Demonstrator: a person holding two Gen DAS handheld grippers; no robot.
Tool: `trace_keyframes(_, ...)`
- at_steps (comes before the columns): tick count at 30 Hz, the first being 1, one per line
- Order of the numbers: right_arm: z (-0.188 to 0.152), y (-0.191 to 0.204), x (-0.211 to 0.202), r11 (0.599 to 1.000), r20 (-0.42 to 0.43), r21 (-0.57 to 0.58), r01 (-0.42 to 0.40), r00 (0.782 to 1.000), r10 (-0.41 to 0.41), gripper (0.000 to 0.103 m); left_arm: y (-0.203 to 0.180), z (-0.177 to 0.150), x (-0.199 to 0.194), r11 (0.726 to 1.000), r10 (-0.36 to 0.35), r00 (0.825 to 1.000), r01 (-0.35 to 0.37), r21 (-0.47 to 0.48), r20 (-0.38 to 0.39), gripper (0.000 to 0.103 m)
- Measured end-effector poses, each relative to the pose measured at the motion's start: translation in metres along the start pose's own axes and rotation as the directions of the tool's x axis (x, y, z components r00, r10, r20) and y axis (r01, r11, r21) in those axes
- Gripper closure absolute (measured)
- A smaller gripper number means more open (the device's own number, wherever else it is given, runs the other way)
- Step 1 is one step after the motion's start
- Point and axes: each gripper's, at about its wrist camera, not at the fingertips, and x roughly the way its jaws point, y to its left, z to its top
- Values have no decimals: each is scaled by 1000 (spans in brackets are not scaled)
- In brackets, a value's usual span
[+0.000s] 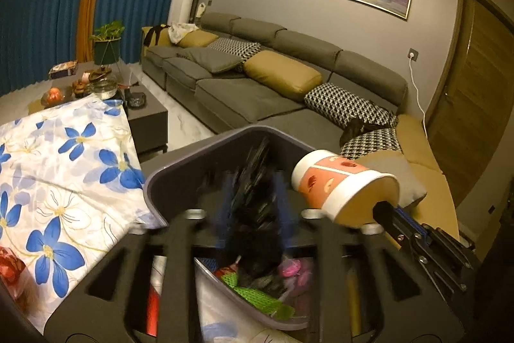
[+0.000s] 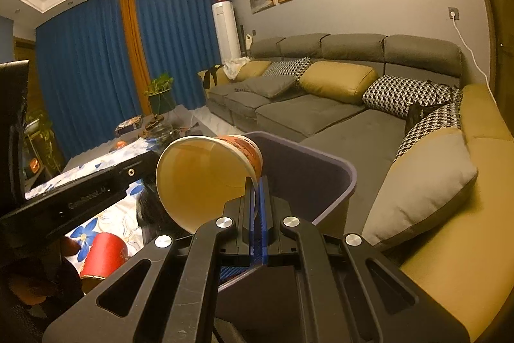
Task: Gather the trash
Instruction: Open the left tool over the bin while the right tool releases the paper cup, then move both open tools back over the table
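Note:
A grey trash bin (image 1: 180, 159) stands between the table and the sofa, with coloured scraps (image 1: 257, 288) inside. My left gripper (image 1: 253, 208) hangs over the bin, its blue pads around a black crumpled piece of trash (image 1: 253, 201), blurred by motion. My right gripper (image 2: 257, 201) is shut on the rim of an empty paper cup (image 2: 199, 179), orange and white outside, tilted on its side over the bin's edge (image 2: 321, 159). The cup (image 1: 337, 182) and the right gripper (image 1: 385, 209) also show in the left wrist view.
A table with a blue-flowered cloth (image 1: 64, 176) lies left of the bin. A red cup (image 2: 104, 256) lies on it. A tea set and fruit (image 1: 93, 82) stand further back. A grey sofa with cushions (image 1: 282, 73) runs along the right.

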Motion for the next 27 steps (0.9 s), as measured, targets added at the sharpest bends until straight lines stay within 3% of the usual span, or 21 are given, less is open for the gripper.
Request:
trace_keyframes(1, 0, 0, 2, 1000, -4, -1, -2, 1000, 2, 99, 1, -1, -2, 1000, 8, 1000, -8, 3, 8, 41)
trace_keyframes(4, -3, 1, 7, 1000, -17, 1, -5, 1000, 5, 99, 6, -1, -10, 1000, 26, 999, -26, -9, 31, 30)
trace_keyframes(9, -7, 6, 12, 1000, -34, 0, -9, 999, 9, 97, 16, -1, -30, 998, 47, 998, -45, -41, 47, 26)
trace_keyframes(14, -4, 11, 12, 1000, -27, 0, -5, 1000, 5, 74, 22, -7, -66, 994, 108, 988, -105, -31, 113, 19)
trace_keyframes(17, -4, 12, 7, 1000, -14, 0, -4, 1000, 4, 71, 31, -13, -91, 989, 147, 979, -142, -47, 139, 17)
trace_keyframes(21, -5, 23, -11, 1000, 22, -16, -20, 1000, 21, 57, 44, -23, -130, 975, 224, 957, -219, -48, 186, 16)
trace_keyframes(23, -9, 33, -22, 999, 36, -36, -33, 999, 34, 49, 51, -29, -148, 963, 269, 940, -264, -50, 208, 16)
trace_keyframes(27, -20, 54, -43, 994, 38, -54, -94, 995, 96, 43, 75, -49, -188, 928, 372, 899, -362, -89, 230, 16)
